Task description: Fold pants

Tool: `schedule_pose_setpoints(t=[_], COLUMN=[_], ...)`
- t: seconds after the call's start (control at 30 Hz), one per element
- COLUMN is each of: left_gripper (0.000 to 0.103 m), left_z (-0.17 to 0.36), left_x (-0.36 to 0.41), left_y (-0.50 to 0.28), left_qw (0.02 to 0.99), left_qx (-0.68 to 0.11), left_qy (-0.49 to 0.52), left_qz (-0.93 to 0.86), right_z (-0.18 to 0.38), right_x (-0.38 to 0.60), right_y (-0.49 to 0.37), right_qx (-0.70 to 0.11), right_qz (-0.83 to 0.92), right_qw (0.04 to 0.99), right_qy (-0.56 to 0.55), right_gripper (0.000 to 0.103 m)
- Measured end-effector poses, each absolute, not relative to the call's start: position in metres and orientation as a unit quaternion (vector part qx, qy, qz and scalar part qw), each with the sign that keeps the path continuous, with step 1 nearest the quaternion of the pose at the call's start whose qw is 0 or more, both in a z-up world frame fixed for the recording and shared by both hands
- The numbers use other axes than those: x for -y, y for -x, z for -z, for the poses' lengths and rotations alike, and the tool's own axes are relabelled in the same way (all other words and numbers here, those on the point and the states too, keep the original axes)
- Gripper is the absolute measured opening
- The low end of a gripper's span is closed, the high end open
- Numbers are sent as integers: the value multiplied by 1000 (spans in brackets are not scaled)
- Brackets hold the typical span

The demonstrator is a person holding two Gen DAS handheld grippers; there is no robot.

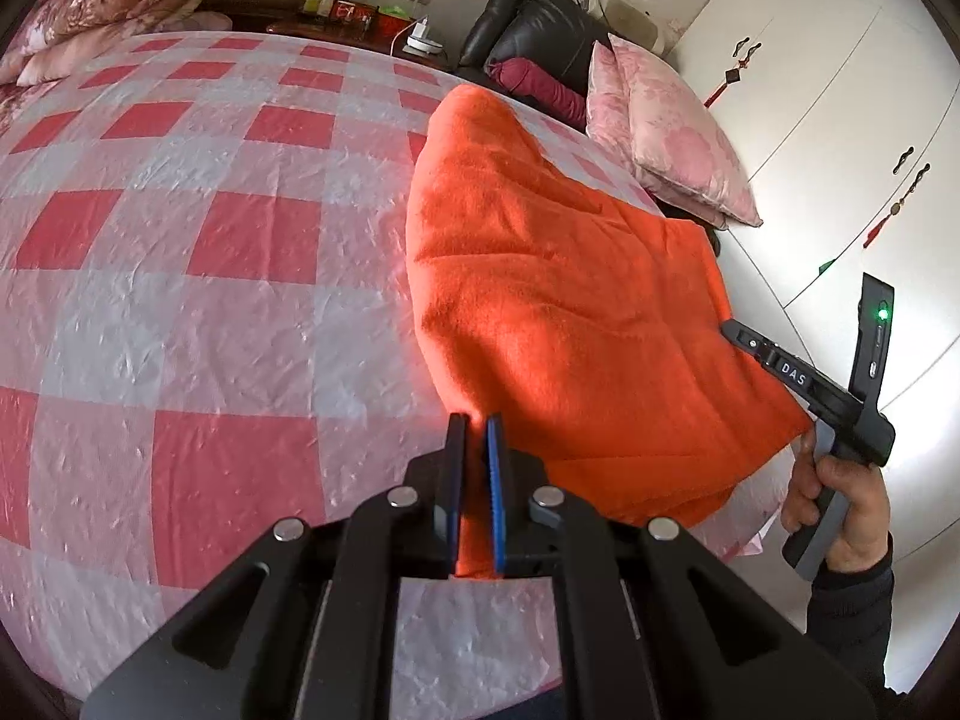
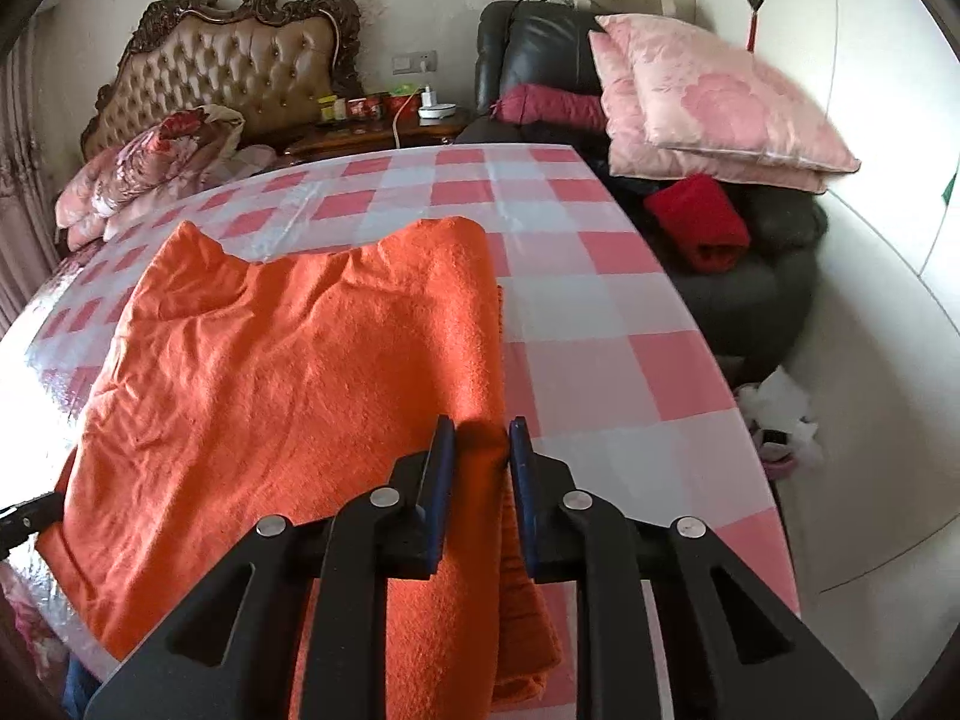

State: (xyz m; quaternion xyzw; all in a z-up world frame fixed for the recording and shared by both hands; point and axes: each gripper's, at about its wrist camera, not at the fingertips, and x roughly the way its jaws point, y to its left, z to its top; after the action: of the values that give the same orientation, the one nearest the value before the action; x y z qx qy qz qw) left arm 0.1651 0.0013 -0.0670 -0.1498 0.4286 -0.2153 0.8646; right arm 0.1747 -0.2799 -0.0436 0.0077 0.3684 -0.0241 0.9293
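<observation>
Orange pants [image 1: 570, 300] lie folded lengthwise on the bed's red-and-white checked cover [image 1: 180, 240], near its right edge. My left gripper [image 1: 477, 420] is shut on the near left corner of the pants, with orange cloth pinched between its blue pads. In the right wrist view the pants [image 2: 300, 360] spread to the left, and my right gripper [image 2: 480, 423] is closed on a thick fold at their near right edge. The right gripper [image 1: 735, 333] also shows in the left wrist view, held by a hand [image 1: 840, 510]. The left gripper's tip [image 2: 24, 516] peeks in at the left edge.
Two pink pillows [image 2: 720, 102] and a red cloth [image 2: 699, 222] sit on a black armchair [image 2: 750, 282] right of the bed. A nightstand [image 2: 384, 126] with small items and a flowered quilt [image 2: 150, 162] are at the head end. White wardrobe doors [image 1: 840, 120] stand on the right.
</observation>
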Motion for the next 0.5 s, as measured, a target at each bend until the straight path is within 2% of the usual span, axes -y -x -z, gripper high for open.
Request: schedule_pose_setpoints(t=[0.3,0.5], left_gripper=[7,13], left_z=[66,68], left_x=[15,9], left_y=[-174,-173], left_qw=[869,869], left_qx=[-425,-423], left_qy=[133,143], left_qz=[214,214], right_z=[43,44], right_x=[288,282], right_y=[-176,-174], right_qx=[-365,-356], right_qz=[43,51], right_qw=[930,933], right_qy=[5,25], right_gripper=[16,16])
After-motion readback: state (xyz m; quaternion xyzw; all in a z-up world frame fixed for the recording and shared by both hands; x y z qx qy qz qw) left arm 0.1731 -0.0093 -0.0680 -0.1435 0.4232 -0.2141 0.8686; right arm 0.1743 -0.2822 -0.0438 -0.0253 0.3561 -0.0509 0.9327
